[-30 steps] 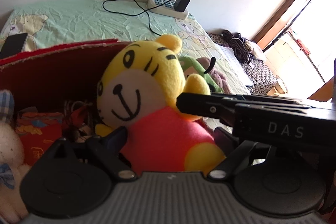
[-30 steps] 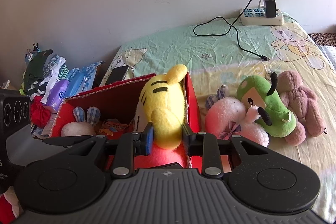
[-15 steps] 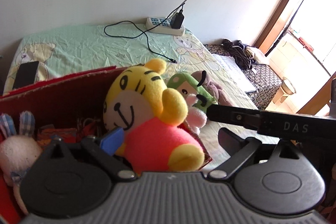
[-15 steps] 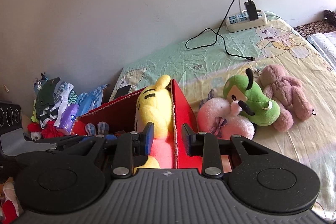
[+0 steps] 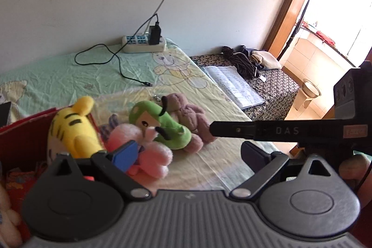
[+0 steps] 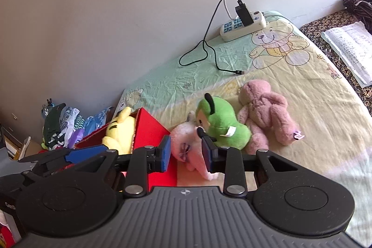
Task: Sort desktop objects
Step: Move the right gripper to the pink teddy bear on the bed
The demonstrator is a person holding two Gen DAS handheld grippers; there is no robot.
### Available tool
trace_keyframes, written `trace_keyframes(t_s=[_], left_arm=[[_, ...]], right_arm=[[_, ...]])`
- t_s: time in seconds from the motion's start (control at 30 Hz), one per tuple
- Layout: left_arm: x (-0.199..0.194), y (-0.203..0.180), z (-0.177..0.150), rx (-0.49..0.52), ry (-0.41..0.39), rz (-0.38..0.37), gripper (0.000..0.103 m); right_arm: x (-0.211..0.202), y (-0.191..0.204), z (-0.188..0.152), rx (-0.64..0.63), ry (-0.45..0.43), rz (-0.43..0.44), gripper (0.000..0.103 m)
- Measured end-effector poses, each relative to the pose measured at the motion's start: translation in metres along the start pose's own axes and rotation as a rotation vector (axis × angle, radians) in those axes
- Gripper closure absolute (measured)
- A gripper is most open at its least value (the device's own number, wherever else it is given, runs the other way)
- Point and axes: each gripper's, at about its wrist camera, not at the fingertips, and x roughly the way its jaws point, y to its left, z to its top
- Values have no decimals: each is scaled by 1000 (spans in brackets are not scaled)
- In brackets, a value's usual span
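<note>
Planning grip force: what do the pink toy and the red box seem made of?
Pink toy: soft plush, long fuzzy matte pile, likely stuffed fabric. Red box: looks like cardboard, with thin flat matte walls and a pale edge, though coated paperboard is possible.

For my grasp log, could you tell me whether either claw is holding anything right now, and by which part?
Nothing is held. The left claw is wide open, and the right claw is open over the pink plush without gripping it.

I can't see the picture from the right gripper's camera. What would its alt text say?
The open right gripper points at a pink plush lying on a bed sheet, with a green plush and a mauve bear beside it. To the left, a yellow tiger plush sits in a red box.
</note>
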Motion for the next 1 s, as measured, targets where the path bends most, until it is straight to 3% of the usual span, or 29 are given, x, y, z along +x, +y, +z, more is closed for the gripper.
trace_keyframes(t_s=[0.37,0.67,1.0], left_arm=[[107,-38,-7,-166,136,-64,14],[179,-37,-13,-262,209,42,18],[211,-28,-6,-315,227,94,19]], right_arm=[[16,-94,21,6,112,-31,70],[65,-148,43,29,206,3,68],[111,-160,49,4,293,82,67]])
